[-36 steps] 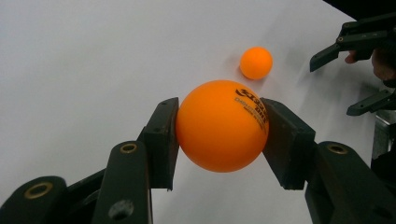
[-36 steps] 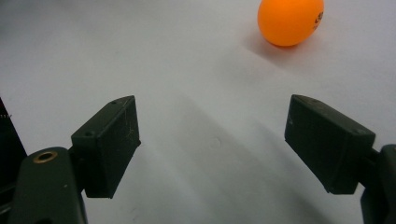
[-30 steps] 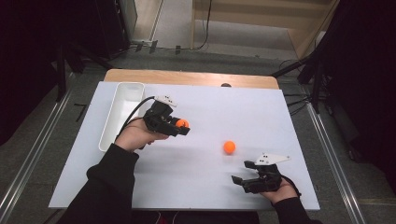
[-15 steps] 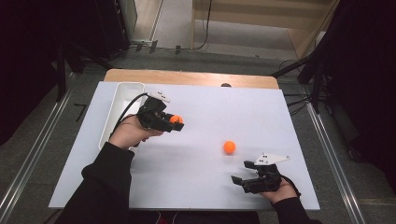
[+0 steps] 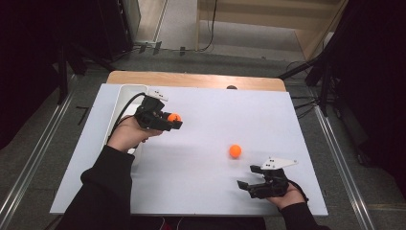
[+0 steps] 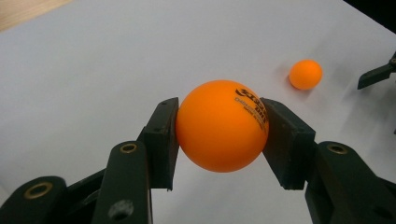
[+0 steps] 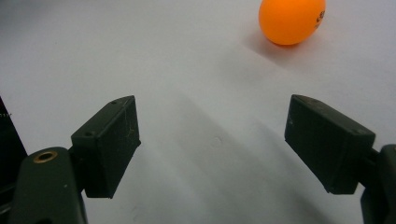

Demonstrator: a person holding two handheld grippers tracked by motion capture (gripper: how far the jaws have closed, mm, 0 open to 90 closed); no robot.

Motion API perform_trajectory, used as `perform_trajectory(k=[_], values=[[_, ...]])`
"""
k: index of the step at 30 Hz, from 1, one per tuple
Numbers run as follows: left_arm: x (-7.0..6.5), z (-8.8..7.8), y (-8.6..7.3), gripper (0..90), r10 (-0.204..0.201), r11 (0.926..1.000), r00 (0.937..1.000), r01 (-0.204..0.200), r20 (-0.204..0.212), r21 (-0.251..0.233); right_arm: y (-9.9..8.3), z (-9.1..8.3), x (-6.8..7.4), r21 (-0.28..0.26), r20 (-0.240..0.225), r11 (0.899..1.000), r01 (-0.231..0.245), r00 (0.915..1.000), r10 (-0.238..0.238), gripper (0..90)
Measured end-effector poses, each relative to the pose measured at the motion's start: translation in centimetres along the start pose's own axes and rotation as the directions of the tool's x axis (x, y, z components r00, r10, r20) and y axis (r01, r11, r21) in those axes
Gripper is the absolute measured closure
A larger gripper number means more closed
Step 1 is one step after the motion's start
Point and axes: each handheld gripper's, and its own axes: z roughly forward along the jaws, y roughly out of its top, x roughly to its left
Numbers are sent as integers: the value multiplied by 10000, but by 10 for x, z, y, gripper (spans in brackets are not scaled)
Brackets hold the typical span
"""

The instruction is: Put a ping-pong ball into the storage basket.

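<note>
The left gripper [image 5: 175, 122] is clamped on an orange ball [image 5: 174, 117], its two pads pressing the ball's sides, held above the white worktop [image 5: 206, 191] just beside the white tray [image 5: 125, 92]. A second orange ball [image 5: 234, 151] lies on the worktop well apart from the tray, nearer the right gripper [image 5: 245, 178]. That gripper's jaws stand apart with nothing between them, the second ball just ahead of them.

The ball [image 6: 219, 126] in the left hand-held gripper [image 6: 219, 140] looks like smooth, matt orange plastic with black print. The pads [image 6: 161, 135] are dull black. The desk [image 5: 201, 191] top is plain, matt white with a wood edge.
</note>
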Motion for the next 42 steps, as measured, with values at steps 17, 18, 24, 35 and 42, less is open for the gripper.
perform_trajectory(k=[17, 18, 24, 35, 42], values=[[17, -9, -4, 504, -416, 9991, 9968, 407, -684, -149, 0, 1, 0, 47, -28, 10000, 70, 10000, -70, 164], [17, -9, -5, 504, -500, 9986, 9960, 484, -743, -232, 0, 1, 0, 58, -29, 10000, 52, 10000, -52, 164], [20, -12, -4, 504, -711, 9967, 9896, 657, -1250, -467, 0, 1, 0, 48, -44, 10000, 63, 10000, -63, 164], [29, -20, -7, 504, -1073, 9925, 9805, 960, -1644, -751, 0, 1, 0, 69, -39, 10000, 5, 10000, -5, 164], [35, -24, -10, 504, -1301, 9895, 9726, 1151, -1926, -872, 0, 1, 0, 82, -44, 10000, 9, 10000, -9, 164]])
